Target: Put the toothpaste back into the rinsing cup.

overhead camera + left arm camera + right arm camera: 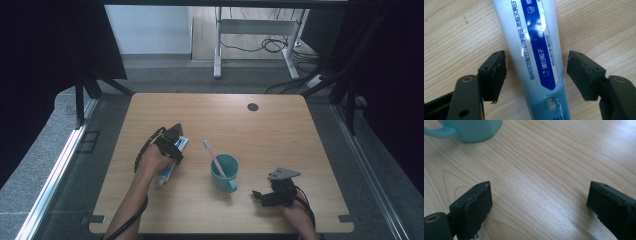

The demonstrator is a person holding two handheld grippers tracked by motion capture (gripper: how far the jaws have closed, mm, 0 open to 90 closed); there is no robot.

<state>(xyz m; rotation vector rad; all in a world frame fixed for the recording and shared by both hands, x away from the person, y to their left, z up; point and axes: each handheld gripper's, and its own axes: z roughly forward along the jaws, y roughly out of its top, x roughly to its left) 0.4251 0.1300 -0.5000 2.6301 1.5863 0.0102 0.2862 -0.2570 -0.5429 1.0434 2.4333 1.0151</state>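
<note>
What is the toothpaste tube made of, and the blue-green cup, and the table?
The toothpaste tube looks like soft, glossy plastic: light glints on its white and blue print. The cup seems smooth hard plastic, one even teal colour, though glazed ceramic is possible. The table shows pale wood grain with a matte sheen, maybe a laminate.

The high view looks from above and a little behind, facing forward and down. It is far off, so the whole wooden surface (280, 125) sits in the middle of the frame, with floor at the top.

The left gripper view sits very near the surface. It looks along the left hand-held gripper (536, 75) at the toothpaste tube (534, 50), which runs up the middle. The high view shares this tube at centre left.

The right gripper view is also low and near. The teal cup (471, 130) is at its upper left, and the high view shares it near the centre.
</note>
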